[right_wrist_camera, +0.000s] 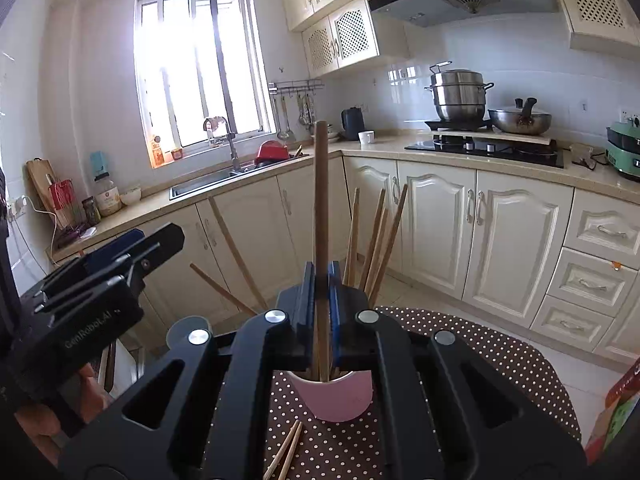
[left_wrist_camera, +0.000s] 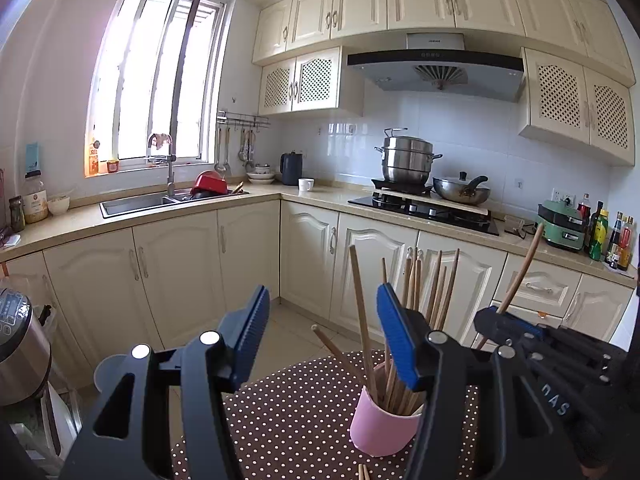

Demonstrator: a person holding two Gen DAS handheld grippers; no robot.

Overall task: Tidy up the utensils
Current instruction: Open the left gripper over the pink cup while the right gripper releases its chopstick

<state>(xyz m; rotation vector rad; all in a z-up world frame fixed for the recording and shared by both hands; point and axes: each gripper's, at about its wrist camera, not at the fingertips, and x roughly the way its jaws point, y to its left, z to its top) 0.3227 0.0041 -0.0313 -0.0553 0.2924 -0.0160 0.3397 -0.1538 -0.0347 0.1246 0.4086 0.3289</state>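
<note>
Chopsticks (left_wrist_camera: 400,384) stand fanned in a pink cup (left_wrist_camera: 380,428) on the polka-dot table (left_wrist_camera: 288,412), and the right gripper (right_wrist_camera: 322,300) sits directly above that cup, clenched on one chopstick (right_wrist_camera: 321,200) whose long axis runs upright, its lower end apparently already inside the rim. The next move likely turns on that alignment: straight down, then release. The left gripper (left_wrist_camera: 324,332) hovers beside the cup, released and empty. Two loose chopsticks (right_wrist_camera: 286,452) lie flat on the cloth just in front of the cup, nearer the right hand.
</note>
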